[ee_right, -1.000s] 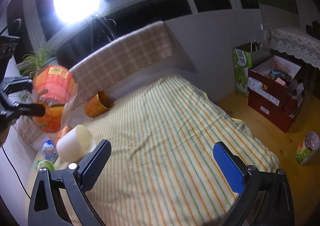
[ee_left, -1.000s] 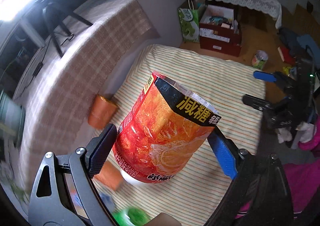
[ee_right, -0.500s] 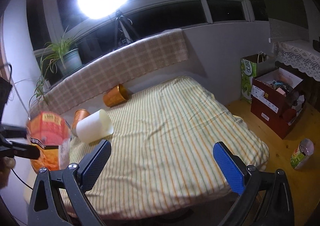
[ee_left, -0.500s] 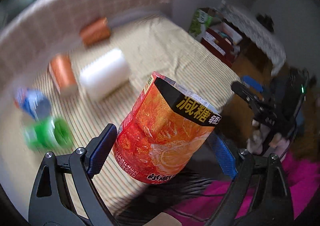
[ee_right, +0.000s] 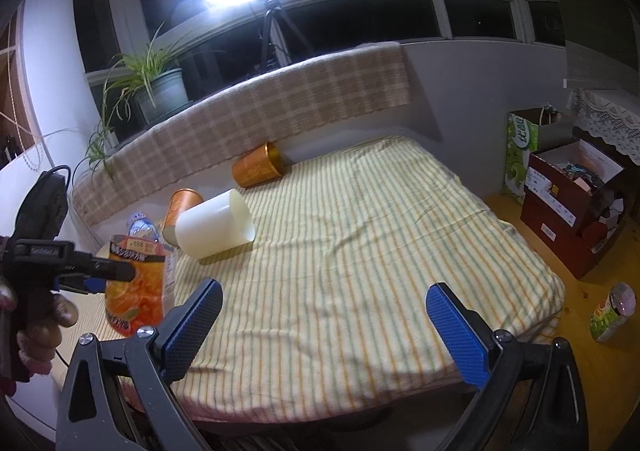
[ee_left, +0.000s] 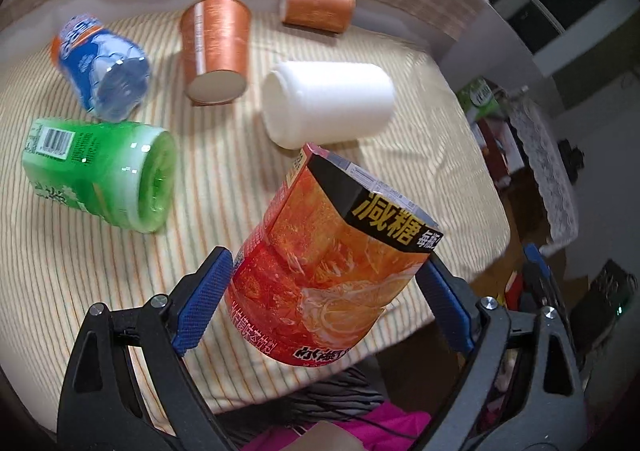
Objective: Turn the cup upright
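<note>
My left gripper (ee_left: 324,307) is shut on a red-orange printed cup (ee_left: 332,271) and holds it tilted above the near edge of the striped bed (ee_left: 100,271). In the right wrist view the same cup (ee_right: 136,283) hangs over the bed's left front corner, open end up, gripped by the left gripper (ee_right: 116,271). My right gripper (ee_right: 324,327) is open and empty above the bed's front edge. A white cup (ee_left: 328,103) (ee_right: 216,223) lies on its side on the bed.
Two orange cups (ee_left: 216,47) (ee_left: 318,9), a blue bottle piece (ee_left: 100,63) and a green one (ee_left: 100,171) lie on the bed. A checked ledge (ee_right: 260,119) runs behind it. Boxes (ee_right: 572,191) and a can (ee_right: 612,311) stand on the floor at right.
My left gripper has swung with the cup from over the bed to its left front corner and lowered. The lying cups have come into its view. My right gripper has pulled back a little.
</note>
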The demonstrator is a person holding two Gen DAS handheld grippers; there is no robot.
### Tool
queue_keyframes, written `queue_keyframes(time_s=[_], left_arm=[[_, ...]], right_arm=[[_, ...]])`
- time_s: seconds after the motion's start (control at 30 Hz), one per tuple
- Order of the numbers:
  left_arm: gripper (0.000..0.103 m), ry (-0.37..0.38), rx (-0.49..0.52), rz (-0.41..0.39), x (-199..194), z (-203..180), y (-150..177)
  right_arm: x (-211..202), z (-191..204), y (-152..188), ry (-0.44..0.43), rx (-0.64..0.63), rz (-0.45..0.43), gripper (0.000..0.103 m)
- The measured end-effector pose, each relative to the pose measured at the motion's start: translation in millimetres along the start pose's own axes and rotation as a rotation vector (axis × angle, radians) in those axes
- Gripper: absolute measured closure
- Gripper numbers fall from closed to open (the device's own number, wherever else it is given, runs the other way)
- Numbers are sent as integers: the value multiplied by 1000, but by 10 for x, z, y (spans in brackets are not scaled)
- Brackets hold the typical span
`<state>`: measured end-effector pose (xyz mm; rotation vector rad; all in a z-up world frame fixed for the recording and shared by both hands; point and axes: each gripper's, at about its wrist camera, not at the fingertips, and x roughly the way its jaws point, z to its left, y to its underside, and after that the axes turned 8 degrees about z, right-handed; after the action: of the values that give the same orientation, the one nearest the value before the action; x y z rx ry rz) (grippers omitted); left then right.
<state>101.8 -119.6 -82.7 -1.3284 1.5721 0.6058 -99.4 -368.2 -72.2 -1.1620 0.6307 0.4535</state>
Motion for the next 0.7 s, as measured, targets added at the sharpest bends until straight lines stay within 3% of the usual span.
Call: queue_keyframes(time_s=[0.2,0.4,0.53,0.7], left_arm=[[7,6,-33,18,-3,157,-58],[7,14,-55,85,28,253,-109],[7,12,-63,54,-93,311,-89],[7,-35,6,-10,-380,238,40]], right_arm=[[67,153,-34,-19,-32,23,0],[91,341,-48,-54,-69,30,0],[140,448,-74,-120,-71,59,0],[312,571,-152,-233,-39,130,0]])
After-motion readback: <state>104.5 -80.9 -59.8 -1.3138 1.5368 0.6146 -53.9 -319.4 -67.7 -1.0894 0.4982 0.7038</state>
